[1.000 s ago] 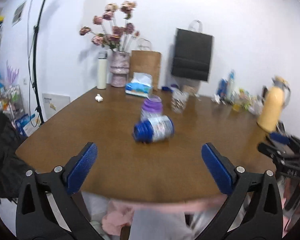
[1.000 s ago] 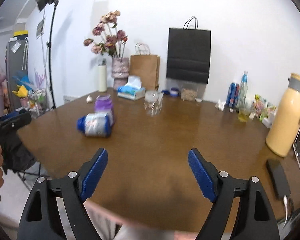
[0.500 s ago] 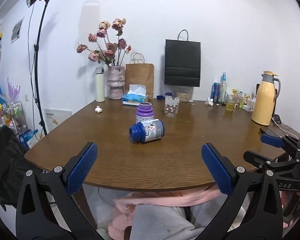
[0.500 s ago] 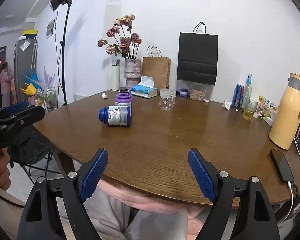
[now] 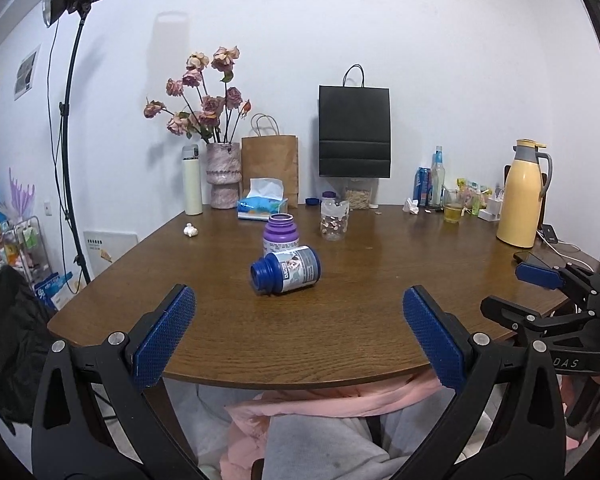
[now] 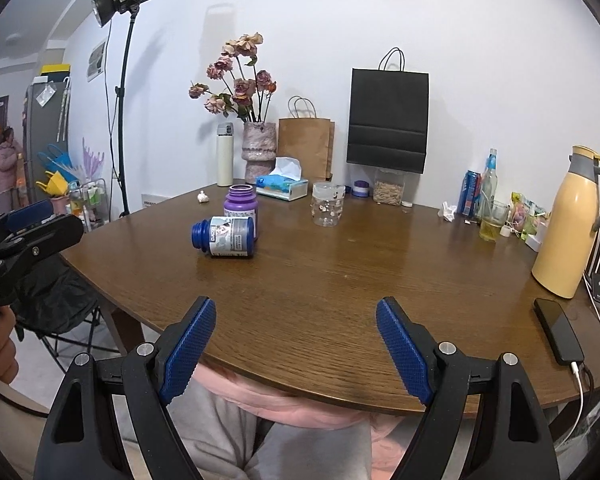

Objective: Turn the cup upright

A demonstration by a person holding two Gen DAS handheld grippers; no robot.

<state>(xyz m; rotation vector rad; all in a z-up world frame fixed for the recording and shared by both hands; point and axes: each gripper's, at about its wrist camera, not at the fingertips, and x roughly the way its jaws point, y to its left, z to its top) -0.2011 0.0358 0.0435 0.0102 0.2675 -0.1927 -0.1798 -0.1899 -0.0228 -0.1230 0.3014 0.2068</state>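
Plastic seems to be the material of the cup (image 5: 286, 270), a blue container with a paper label that lies on its side on the tabletop (image 5: 340, 320). It rests ahead of the left gripper (image 5: 298, 334), about on its centre line and well apart from it, with the blue neck turned toward the gripper's left side. Seen from the right gripper (image 6: 296, 344), the cup (image 6: 226, 237) is ahead and to the left, also well apart. A purple jar (image 5: 281, 234) stands upright just behind it, close or maybe touching; I cannot tell which.

Both grippers are spread wide and hold nothing.

My judgement: the cup is light and stiff, not fragile, but round, so it can roll when it is pushed. The label surface gives more friction than the bare plastic. A good place to take hold is across the labelled body near its middle, with the pads on the two opposite sides. The neck is narrower and leaves less surface for the pads. The near purple jar leaves little room behind.
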